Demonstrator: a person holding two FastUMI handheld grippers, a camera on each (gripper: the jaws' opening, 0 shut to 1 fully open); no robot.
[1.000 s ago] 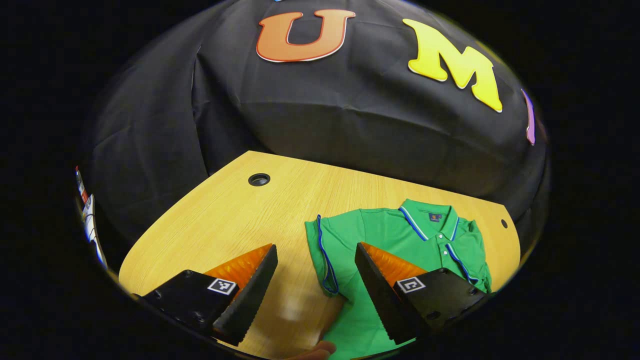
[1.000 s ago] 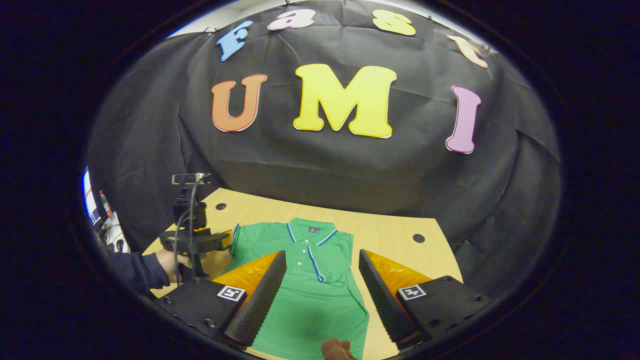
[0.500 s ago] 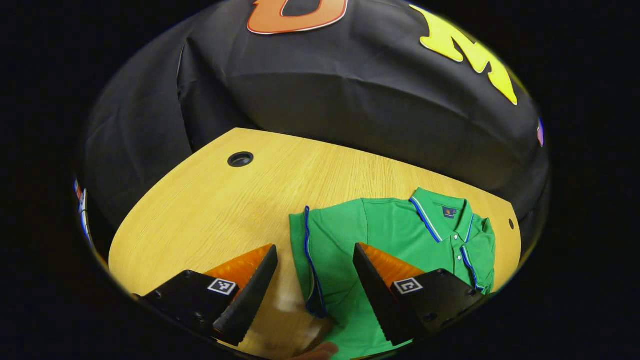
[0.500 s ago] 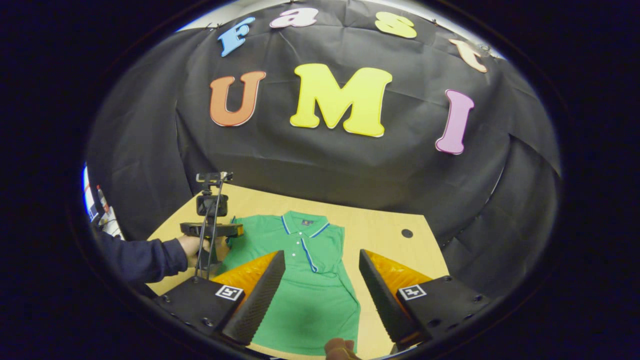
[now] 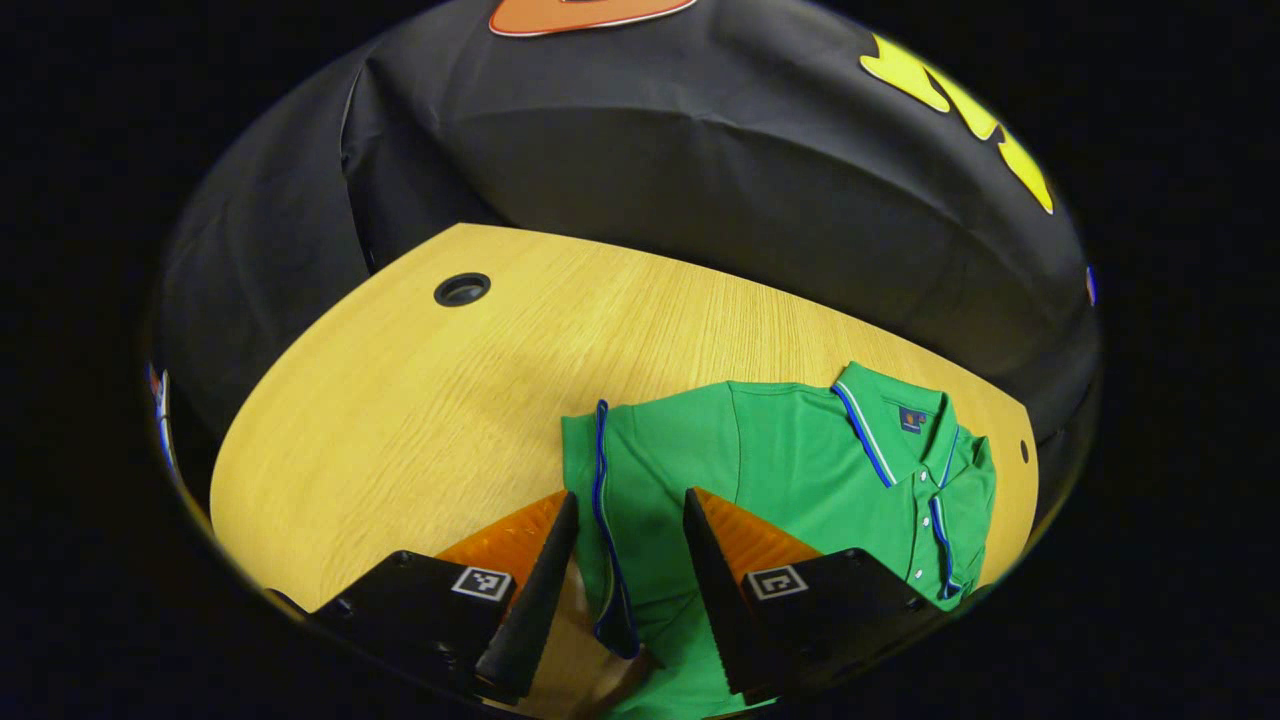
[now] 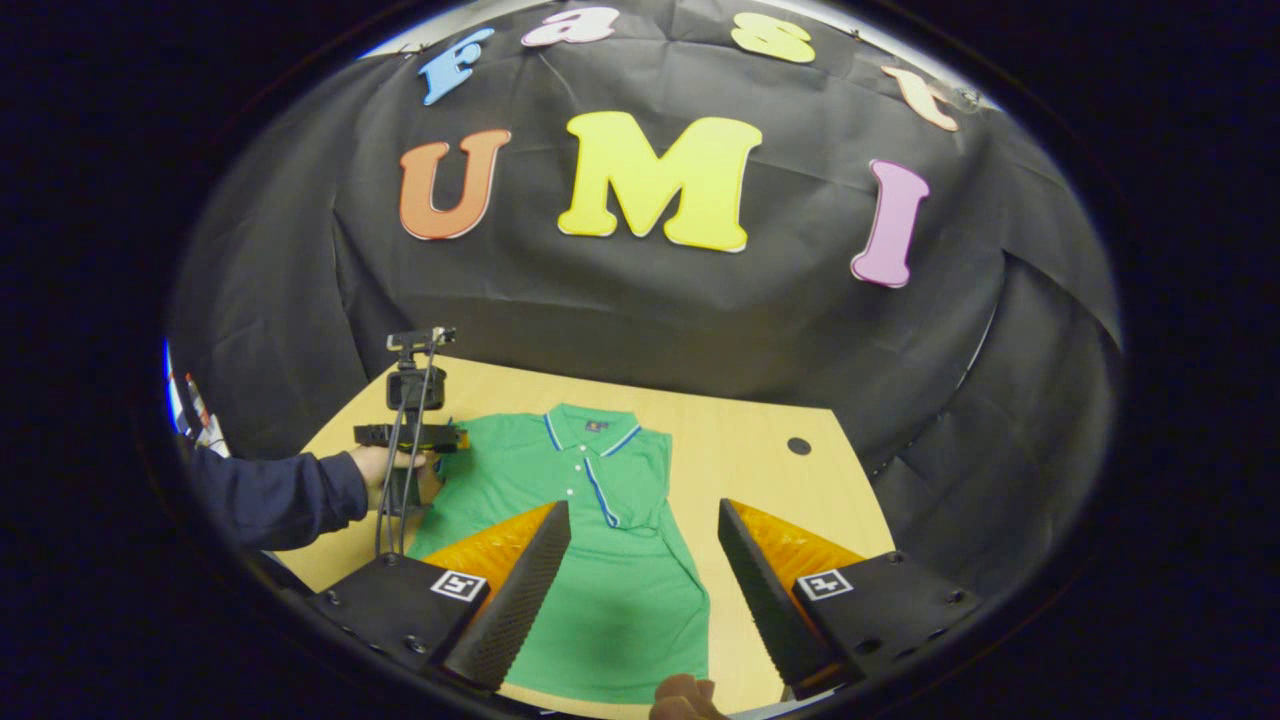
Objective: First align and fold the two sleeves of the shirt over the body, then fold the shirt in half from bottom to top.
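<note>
between the fingers of my left gripper [image 5: 622,510] lies the blue-trimmed cuff of the sleeve [image 5: 603,520], its edge running up through the gap. the jaws stand partly spread, a finger on each side of the cuff; whether either one touches the cloth i cannot tell. the sleeve lies flat, spread out to the side. past my fingertips the green shirt [image 5: 800,470] stretches off to the right of the jaws, smooth, its collar [image 5: 890,425] with blue and white edging at the far end and the buttoned placket beside it. left of the jaws and beyond is bare wooden table [image 5: 400,400], with a round dark hole [image 5: 462,289] far off near its back edge.

my right gripper [image 6: 645,520] hangs above the shirt's lower half, jaws wide apart and gripping nothing; the hem [image 6: 610,685] lies close beneath and between them. here the shirt's right side is already folded in, a straight edge running just inside my right finger. farther ahead is the collar, and to the left of my jaws a hand [image 6: 385,468] in a dark sleeve holds the other gripper at the outspread sleeve. a small hole [image 6: 798,445] marks the table beyond my right finger.
</note>
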